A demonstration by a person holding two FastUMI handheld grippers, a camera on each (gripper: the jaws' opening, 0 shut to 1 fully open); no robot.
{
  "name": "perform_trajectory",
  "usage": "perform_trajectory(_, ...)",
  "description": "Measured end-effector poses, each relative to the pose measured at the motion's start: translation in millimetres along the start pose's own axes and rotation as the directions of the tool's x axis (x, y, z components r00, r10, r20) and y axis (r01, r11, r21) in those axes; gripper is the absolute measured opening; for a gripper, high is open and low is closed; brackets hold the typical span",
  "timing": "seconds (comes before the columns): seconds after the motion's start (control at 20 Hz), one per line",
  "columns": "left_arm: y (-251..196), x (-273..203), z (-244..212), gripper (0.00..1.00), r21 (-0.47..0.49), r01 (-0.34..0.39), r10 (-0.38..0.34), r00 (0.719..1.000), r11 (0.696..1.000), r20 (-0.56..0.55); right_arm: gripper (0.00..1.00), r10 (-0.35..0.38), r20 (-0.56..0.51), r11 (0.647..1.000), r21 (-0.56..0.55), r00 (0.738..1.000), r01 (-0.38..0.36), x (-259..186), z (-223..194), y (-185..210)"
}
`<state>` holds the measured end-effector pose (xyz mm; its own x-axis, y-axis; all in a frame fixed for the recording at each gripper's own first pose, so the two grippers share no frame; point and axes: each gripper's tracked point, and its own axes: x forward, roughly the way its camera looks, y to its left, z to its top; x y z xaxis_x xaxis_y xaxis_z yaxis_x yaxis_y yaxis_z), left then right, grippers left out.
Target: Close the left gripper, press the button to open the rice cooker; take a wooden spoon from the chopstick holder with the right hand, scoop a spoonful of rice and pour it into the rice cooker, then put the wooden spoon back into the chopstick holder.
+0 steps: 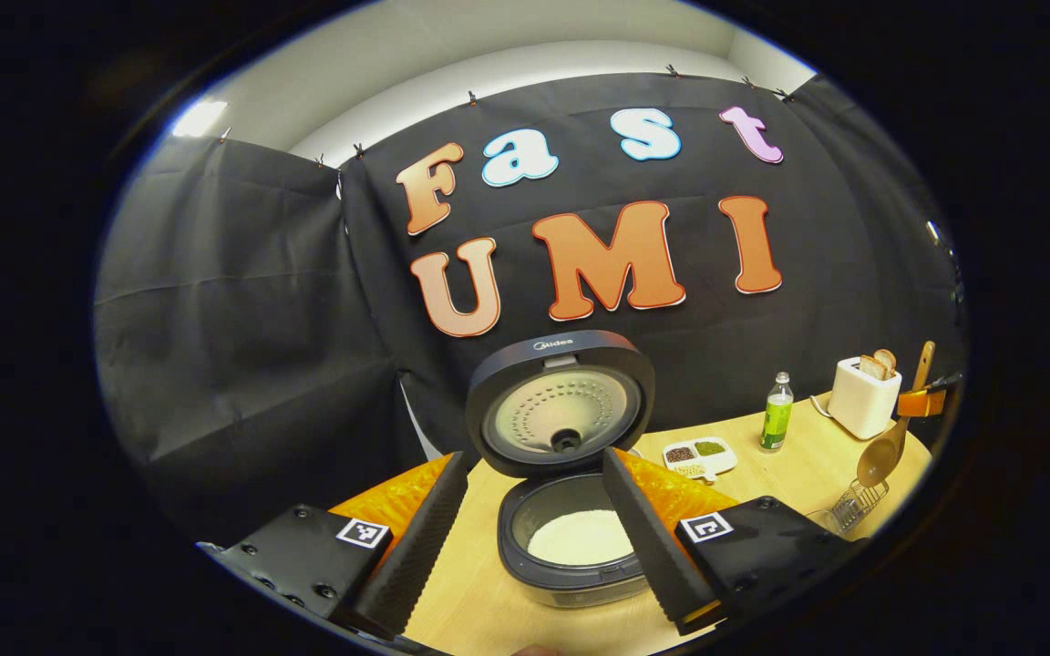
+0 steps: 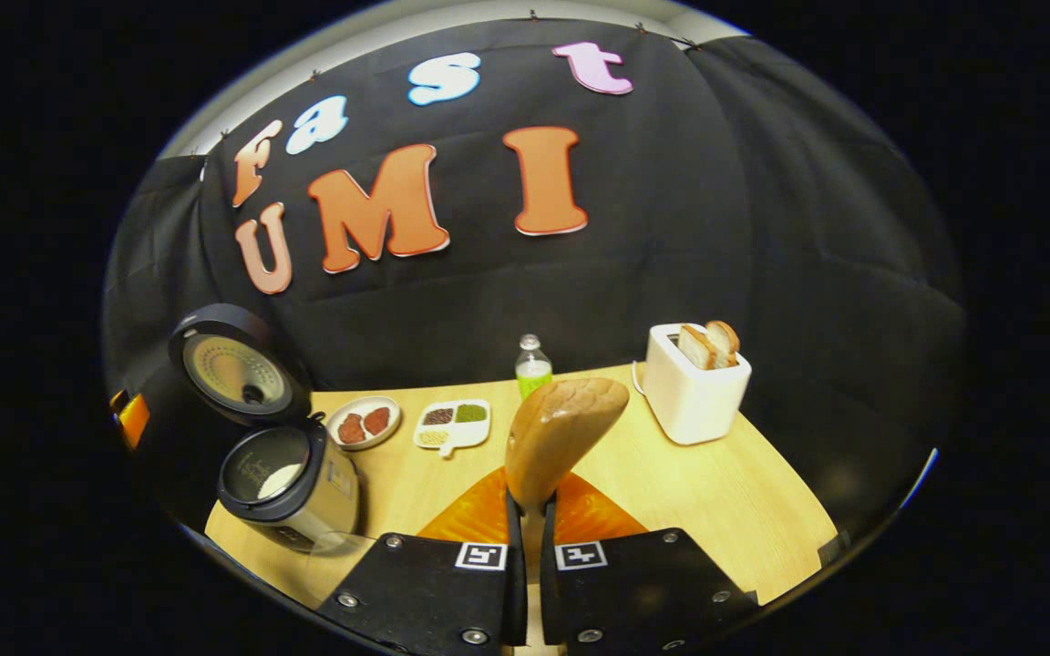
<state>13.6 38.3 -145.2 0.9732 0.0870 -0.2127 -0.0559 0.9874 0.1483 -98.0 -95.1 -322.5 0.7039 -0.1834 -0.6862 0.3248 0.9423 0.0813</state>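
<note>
Brand word "Midea" on the open rice cooker lid (image 1: 560,401).

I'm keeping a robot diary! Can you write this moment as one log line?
rice cooker: lid open, rice inside | left gripper: open | right gripper: shut on wooden spoon, above chopstick holder

White rice (image 1: 580,538) fills the dark grey rice cooker (image 1: 571,547) on the pale wood-grain tabletop (image 2: 689,492), white toaster (image 2: 694,392) at two o'clock.

Place: a staged kitchen corner in a recording booth
Walls: black cloth (image 1: 242,301) clipped up all around, pale room wall (image 1: 452,82) above at 12 o'clock
Surface: light wooden table (image 2: 698,492)
Kitchen goods: rice cooker (image 2: 288,483) at 9 o'clock, toaster (image 2: 694,392) with bread at 2 o'clock
</note>
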Motion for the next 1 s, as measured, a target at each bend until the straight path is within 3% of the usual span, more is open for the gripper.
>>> perform_trajectory(0.05,-3,0,1,1.0,0.002,0.002,-0.002,1.0,1.0,-0.002,0.05,-0.015,-0.009,1.0,0.022,1.0,0.015,2,-4,-10)
perform_trajectory(0.25,-15,0,7,1.0,0.016,0.008,-0.008,1.0,1.0,-0.005,0.05,-0.042,-0.069,0.995,0.085,0.997,0.048,18,-36,-33)
perform_trajectory(0.3,-17,1,9,0.93,0.017,0.01,-0.009,1.0,1.0,-0.008,0.05,-0.042,-0.077,0.994,0.102,0.996,0.049,24,-43,-35)
perform_trajectory(0.35,-18,1,9,0.93,0.016,0.009,-0.009,1.0,1.0,-0.011,0.05,-0.04,-0.095,0.991,0.123,0.995,0.052,30,-51,-37)
perform_trajectory(0.4,-19,1,10,1.0,0.014,0.008,-0.008,1.0,1.0,-0.017,0.05,-0.034,-0.117,0.988,0.142,0.993,0.051,37,-61,-37)
perform_trajectory(0.6,-10,11,20,0.98,-0.016,-0.005,0.004,1.0,1.0,-0.025,0.05,-0.034,-0.177,0.979,0.193,0.984,0.068,54,-88,-40)
perform_trajectory(0.7,-5,21,34,0.93,-0.033,-0.002,0.002,1.0,0.999,-0.015,0.1,-0.026,-0.235,0.978,0.195,0.972,0.074,54,-102,-39)
perform_trajectory(0.75,-4,28,42,1.0,-0.044,0.009,-0.01,1.0,0.999,-0.01,0.13,-0.022,-0.247,0.978,0.195,0.969,0.072,52,-104,-41)
perform_trajectory(0.9,-6,59,73,1.0,-0.136,0.068,-0.071,0.997,0.988,-0.015,0.23,-0.038,-0.229,0.977,0.198,0.973,0.084,44,-88,-48)
perform_trajectory(0.95,-5,72,87,0.92,-0.167,0.081,-0.084,0.996,0.983,-0.015,0.45,-0.049,-0.211,0.976,0.197,0.976,0.092,39,-81,-54)
perform_trajectory(1.0,-3,84,101,0.92,-0.195,0.093,-0.099,0.995,0.976,-0.02,0.4,-0.06,-0.197,0.976,0.193,0.979,0.098,34,-72,-58)
